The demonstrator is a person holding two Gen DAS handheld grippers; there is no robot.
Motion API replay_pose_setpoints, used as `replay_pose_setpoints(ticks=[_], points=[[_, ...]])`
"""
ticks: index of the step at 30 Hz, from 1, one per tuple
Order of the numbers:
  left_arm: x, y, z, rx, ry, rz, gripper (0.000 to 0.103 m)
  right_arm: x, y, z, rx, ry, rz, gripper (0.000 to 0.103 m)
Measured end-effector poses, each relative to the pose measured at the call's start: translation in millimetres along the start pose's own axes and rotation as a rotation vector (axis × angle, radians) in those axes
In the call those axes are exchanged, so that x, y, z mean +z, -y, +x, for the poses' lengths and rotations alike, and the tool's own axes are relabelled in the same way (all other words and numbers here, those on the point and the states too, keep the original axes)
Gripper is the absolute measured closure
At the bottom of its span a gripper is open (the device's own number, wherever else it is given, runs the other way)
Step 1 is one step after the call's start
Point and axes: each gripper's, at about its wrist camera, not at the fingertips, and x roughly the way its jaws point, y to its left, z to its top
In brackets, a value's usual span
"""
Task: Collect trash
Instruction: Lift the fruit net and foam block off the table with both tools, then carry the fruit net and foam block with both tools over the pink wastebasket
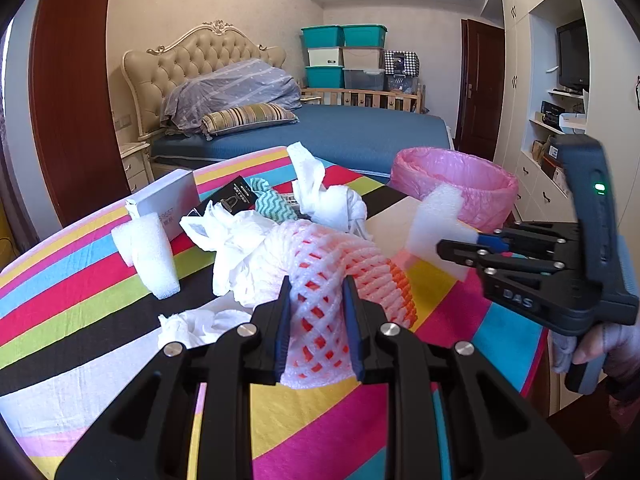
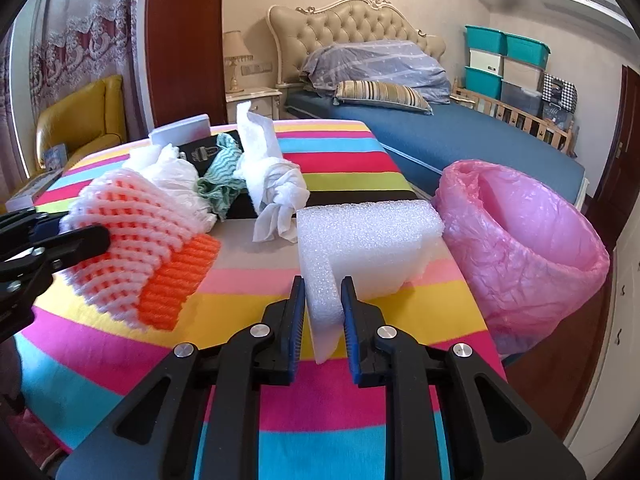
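My left gripper [image 1: 316, 284] is shut on a white and orange foam fruit net [image 1: 340, 256], whose lower end sits between the blue pads. The same net [image 2: 136, 232] appears at the left of the right wrist view, with the left gripper [image 2: 102, 236] on it. My right gripper [image 2: 322, 284] is shut on a white foam block [image 2: 360, 236], pinching its narrow leg just above the striped tablecloth [image 2: 320, 400]. From the left wrist view that block [image 1: 436, 216] and the right gripper [image 1: 444, 250] are close to a pink-lined trash bin [image 1: 460, 184].
Crumpled white tissues [image 1: 240, 248], a knotted white tissue [image 2: 276, 184], a green wavy cloth [image 2: 220, 180], a black packet [image 1: 234, 196], a white box [image 1: 168, 196] and a second foam piece [image 1: 154, 256] lie on the table. The bin [image 2: 532, 248] stands past the table's right edge.
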Motion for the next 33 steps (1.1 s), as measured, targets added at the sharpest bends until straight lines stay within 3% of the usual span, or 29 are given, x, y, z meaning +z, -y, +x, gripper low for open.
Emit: replay_pose_setpoints(ticks=[6,16,33], points=[[-0.1,1.4,1.1,-0.001,0.000,0.005,0.079,-9.5,-2.1,-26.4,0.047,0.035,-0.036,0.084],[1.1,13.5,1.4,-0.010,0.013,0.028,0.079,-20.1,10.5,-57.3,0.048,0.093,-0.032,0.084],[17.8,43.7,7.6,-0.072,0.030,0.090,0.079,-20.5,62.6,-77.6,-0.036,0.152,0.038,0.084]])
